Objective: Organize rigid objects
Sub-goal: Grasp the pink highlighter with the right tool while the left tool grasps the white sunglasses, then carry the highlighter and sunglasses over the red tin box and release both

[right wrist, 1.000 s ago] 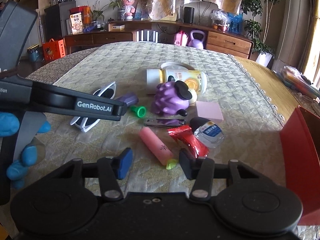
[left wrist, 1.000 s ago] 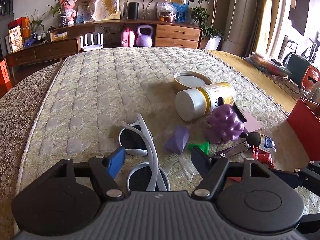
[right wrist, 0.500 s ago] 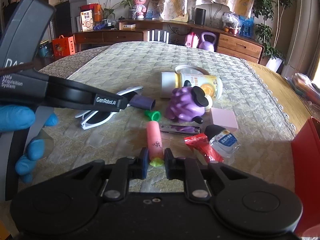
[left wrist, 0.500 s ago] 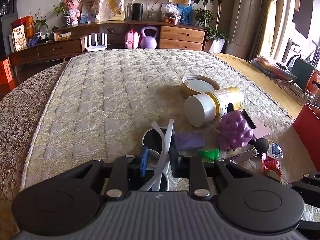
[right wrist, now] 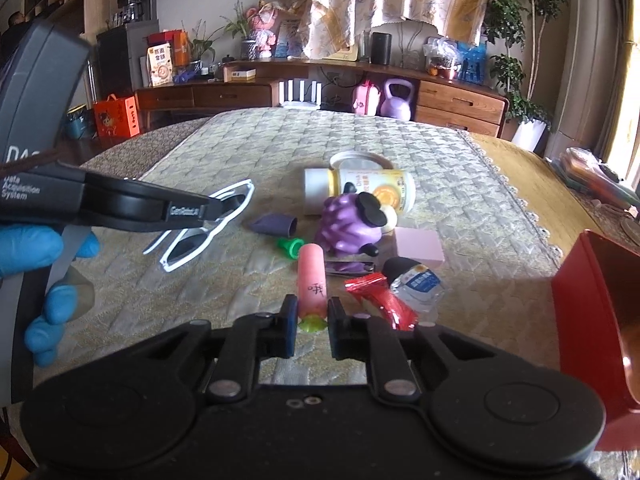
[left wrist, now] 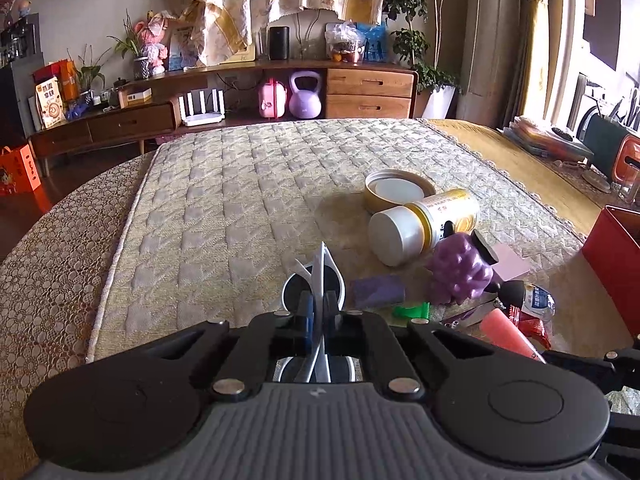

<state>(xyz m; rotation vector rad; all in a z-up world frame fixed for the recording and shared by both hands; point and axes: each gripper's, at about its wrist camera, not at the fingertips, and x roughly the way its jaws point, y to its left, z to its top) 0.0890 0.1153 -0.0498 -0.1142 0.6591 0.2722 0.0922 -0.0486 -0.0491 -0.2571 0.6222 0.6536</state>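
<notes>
My left gripper is shut on the white sunglasses and holds them lifted off the quilted mat; they also show in the right wrist view, hanging from the left gripper. My right gripper is shut on the pink tube with a green cap, held just above the mat. The tube's end shows in the left wrist view.
On the mat lie a white and gold can, a gold lid, a purple grape toy, a purple wedge, a green cap, a nail clipper, a pink block, a red packet and a small bottle. A red box stands at the right.
Both grippers closed from open: the left on the sunglasses, the right on the pink tube. Both objects have been raised off the mat.
</notes>
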